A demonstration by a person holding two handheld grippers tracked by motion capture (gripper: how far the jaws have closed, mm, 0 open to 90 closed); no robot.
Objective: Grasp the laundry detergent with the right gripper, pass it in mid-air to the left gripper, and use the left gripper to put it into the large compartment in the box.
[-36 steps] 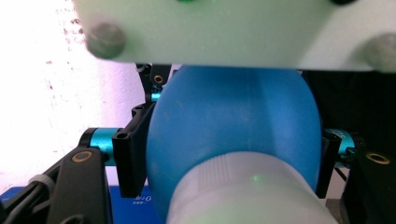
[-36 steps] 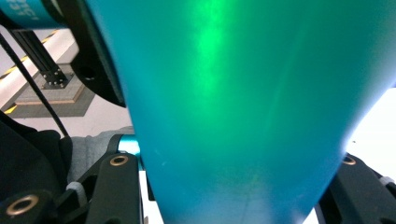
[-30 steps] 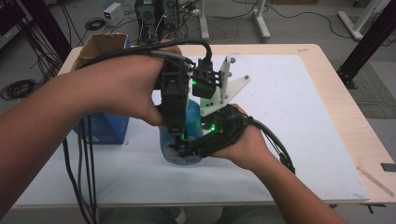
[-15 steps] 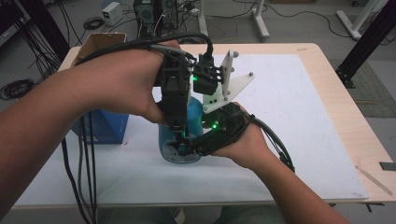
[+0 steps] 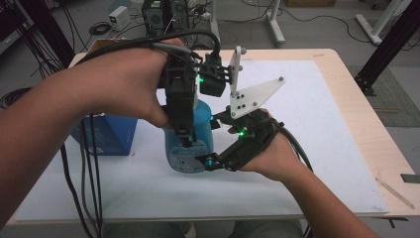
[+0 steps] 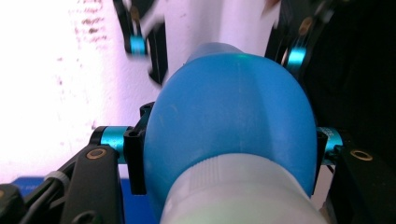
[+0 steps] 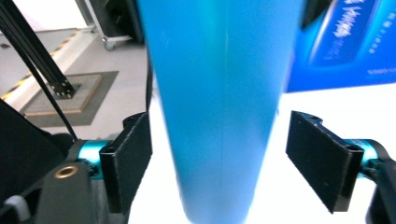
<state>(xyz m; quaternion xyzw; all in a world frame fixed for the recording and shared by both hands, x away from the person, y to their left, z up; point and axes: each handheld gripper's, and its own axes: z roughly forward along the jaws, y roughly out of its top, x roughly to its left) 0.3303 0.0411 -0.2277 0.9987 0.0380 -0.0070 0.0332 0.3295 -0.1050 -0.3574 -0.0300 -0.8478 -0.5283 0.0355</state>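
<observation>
Your left gripper (image 5: 185,141) comes down from above onto the blue bottle (image 5: 190,144), which stands upright on the white mat (image 5: 322,148) near the middle of the table (image 5: 366,114). In the left gripper view its jaws press against the bottle's rounded blue shoulder (image 6: 233,107) at 9 and 3 o'clock, above the pale cap (image 6: 238,196). Your right gripper (image 5: 210,161) reaches the bottle from 3 o'clock, low on its body. In the right gripper view the pads (image 7: 128,158) stand spread, with white mat showing between each pad and the bottle's body (image 7: 219,93). What the bottle holds you cannot tell. A blue box (image 5: 106,134) stands just beside the bottle at 9 o'clock.
</observation>
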